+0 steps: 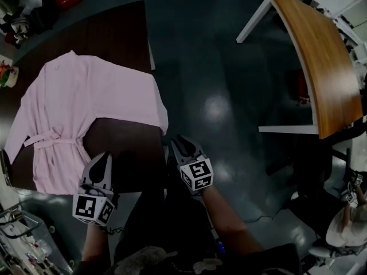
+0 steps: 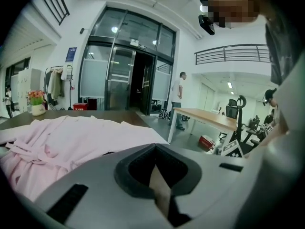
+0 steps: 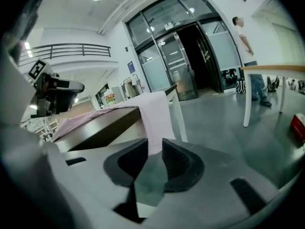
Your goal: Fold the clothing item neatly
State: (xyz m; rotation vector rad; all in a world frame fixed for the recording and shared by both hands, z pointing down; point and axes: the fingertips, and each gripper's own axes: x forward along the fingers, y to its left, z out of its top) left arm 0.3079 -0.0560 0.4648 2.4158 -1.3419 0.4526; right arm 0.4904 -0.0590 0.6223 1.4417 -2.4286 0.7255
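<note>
Overhead, the pink robe (image 1: 74,107) lay spread on the dark table (image 1: 120,33), belt (image 1: 51,136) tied, one corner draped over the near edge. The left gripper (image 1: 102,165) and right gripper (image 1: 184,145) hung close to that edge. Only the left gripper view showed its jaws pressed together, empty. Only the right gripper view showed its jaws slightly apart, the hanging corner beyond them, untouched.
</note>
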